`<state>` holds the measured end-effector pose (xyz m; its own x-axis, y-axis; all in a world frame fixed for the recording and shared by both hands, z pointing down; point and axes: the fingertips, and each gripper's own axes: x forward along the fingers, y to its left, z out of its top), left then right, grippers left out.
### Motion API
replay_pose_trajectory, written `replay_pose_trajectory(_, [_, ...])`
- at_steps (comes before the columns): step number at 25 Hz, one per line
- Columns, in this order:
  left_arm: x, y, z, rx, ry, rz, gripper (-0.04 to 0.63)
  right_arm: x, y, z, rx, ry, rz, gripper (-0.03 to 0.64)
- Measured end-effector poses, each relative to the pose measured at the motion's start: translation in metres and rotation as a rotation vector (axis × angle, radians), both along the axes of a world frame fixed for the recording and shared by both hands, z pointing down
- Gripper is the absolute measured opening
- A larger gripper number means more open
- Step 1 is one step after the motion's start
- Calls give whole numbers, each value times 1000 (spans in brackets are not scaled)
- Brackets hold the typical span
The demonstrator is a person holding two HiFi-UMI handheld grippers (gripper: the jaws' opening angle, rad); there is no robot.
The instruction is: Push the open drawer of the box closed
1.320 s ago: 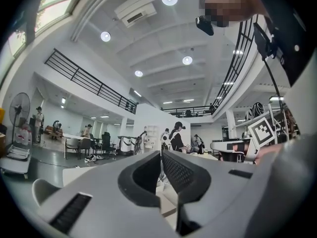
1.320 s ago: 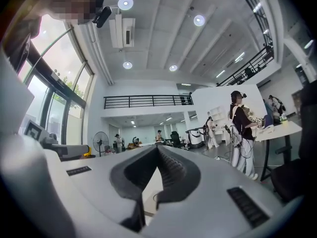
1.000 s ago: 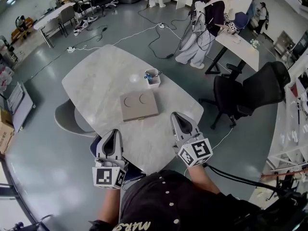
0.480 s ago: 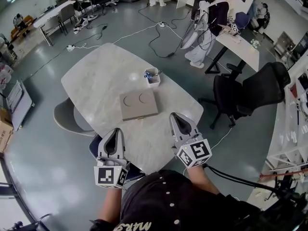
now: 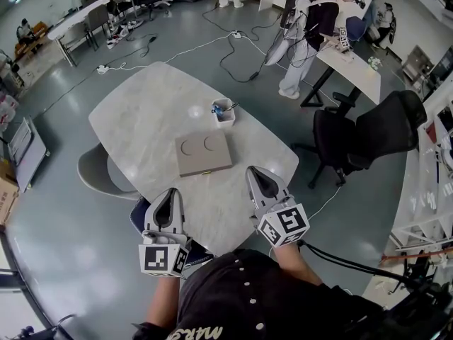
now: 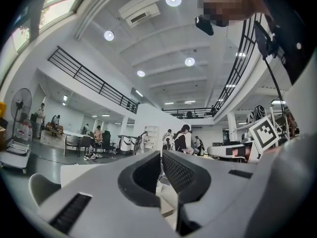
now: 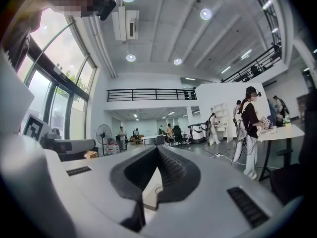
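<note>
A flat tan box (image 5: 203, 153) with two round marks on its lid lies mid-table on the pale oval table (image 5: 141, 112). A small tab shows at the box's near edge; how far its drawer stands out I cannot tell. My left gripper (image 5: 165, 193) hovers at the table's near edge, jaws together and empty. My right gripper (image 5: 253, 170) hangs just right of and nearer than the box, shut with nothing in it. In the left gripper view the left gripper (image 6: 160, 155) has its tips meeting. In the right gripper view the right gripper (image 7: 157, 150) is shut, with a slice of the box (image 7: 150, 195) below.
A small white cup (image 5: 224, 112) with blue items stands just beyond the box. A grey chair (image 5: 95, 172) is tucked at the table's left, a black office chair (image 5: 375, 133) stands to the right. A person (image 5: 304, 34) works at a desk behind; cables (image 5: 233, 55) cross the floor.
The right gripper has drifted slightly left and forward. The left gripper and the box have stayed put.
</note>
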<state>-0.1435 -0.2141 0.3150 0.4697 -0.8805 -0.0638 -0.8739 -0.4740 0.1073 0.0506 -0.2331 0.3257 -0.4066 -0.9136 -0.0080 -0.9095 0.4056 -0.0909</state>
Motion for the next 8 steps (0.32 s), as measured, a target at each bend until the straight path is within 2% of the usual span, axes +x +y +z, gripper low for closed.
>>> replay_pose_trajectory(8, [1, -4, 6, -4, -1, 1, 25, 1, -4, 6, -5, 3, 5, -3])
